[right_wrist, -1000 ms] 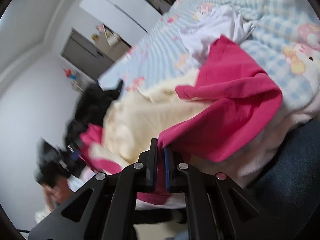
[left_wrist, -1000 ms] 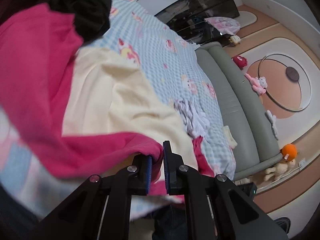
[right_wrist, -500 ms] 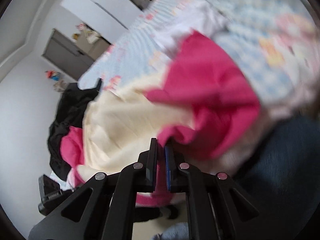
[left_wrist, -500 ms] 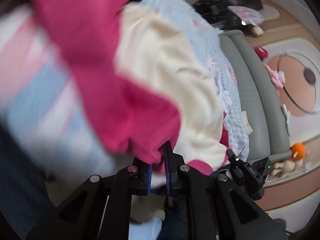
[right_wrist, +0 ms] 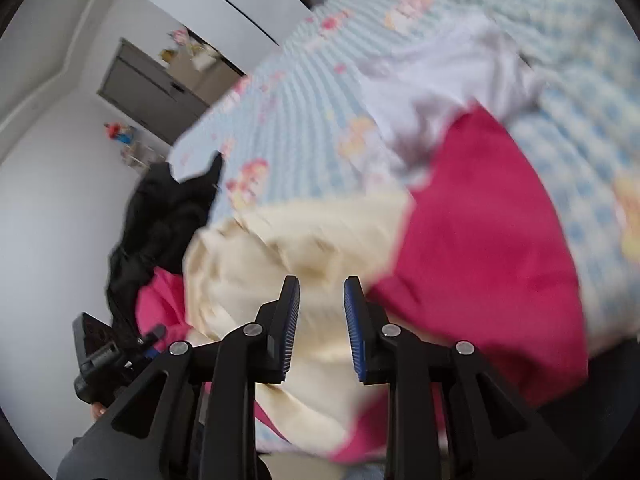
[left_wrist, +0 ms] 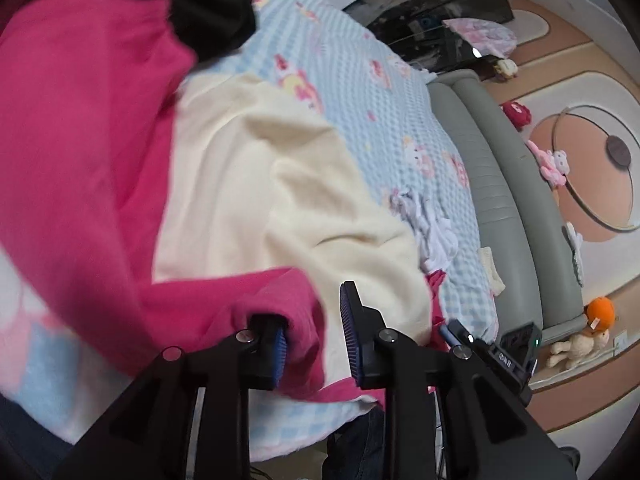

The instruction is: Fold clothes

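A cream top with pink sleeves (left_wrist: pixel 280 184) lies spread on the blue checked bed cover (left_wrist: pixel 384 92). My left gripper (left_wrist: pixel 314 320) is open at the near edge; a pink sleeve fold (left_wrist: pixel 224 304) drapes over its left finger and fills part of the gap. In the right wrist view my right gripper (right_wrist: pixel 322 312) is open just above the cream body (right_wrist: pixel 304 240), with the other pink sleeve (right_wrist: pixel 480 248) lying to its right. Nothing is pinched by either one. The right gripper's body (left_wrist: pixel 504 352) shows at the lower right of the left wrist view.
A heap of black clothes (left_wrist: pixel 208 4) sits at the far end of the bed, and a small white garment (left_wrist: pixel 432 232) lies beside the top. The grey padded bed frame (left_wrist: pixel 500 184) runs along the right, with soft toys (left_wrist: pixel 554 164) beyond it. A person's jeans (left_wrist: pixel 352 448) are below.
Both grippers were shut on the pink sleeves and have opened. The sleeves have dropped onto the top, which now rests on the bed.
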Action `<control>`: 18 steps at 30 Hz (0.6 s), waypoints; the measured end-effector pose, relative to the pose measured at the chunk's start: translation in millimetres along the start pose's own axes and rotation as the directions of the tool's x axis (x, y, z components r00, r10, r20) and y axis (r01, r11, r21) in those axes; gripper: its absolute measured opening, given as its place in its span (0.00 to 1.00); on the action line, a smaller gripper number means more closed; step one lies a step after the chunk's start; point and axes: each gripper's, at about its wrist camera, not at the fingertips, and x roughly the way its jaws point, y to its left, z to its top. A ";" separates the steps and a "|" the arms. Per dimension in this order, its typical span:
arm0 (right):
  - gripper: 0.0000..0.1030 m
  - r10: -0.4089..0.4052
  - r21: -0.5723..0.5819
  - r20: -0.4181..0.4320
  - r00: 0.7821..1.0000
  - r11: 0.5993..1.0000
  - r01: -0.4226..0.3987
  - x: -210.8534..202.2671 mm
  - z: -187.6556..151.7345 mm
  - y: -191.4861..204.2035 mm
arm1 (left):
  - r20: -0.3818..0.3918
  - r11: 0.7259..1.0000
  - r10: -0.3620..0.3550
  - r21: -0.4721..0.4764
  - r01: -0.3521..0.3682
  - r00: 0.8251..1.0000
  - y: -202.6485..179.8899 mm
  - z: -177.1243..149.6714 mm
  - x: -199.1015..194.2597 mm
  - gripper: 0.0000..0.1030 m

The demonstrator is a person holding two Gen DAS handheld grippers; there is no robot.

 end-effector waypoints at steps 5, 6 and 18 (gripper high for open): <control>0.29 0.026 0.066 -0.010 1.000 0.997 -0.026 -25.9 -39.6 -19.0 | -0.019 0.999 -0.021 -0.030 0.021 1.000 15.5 -26.3 2.1 0.45; 0.30 0.018 0.059 -0.022 1.000 0.998 -0.017 -28.1 -45.9 -19.2 | -0.022 0.999 -0.026 -0.036 0.025 0.999 18.6 -31.6 2.5 0.45; 0.32 -0.161 -0.096 -0.113 0.981 0.984 0.150 -35.1 -74.8 -7.3 | -0.120 0.999 -0.007 0.047 0.013 0.993 -3.7 -61.1 35.4 0.34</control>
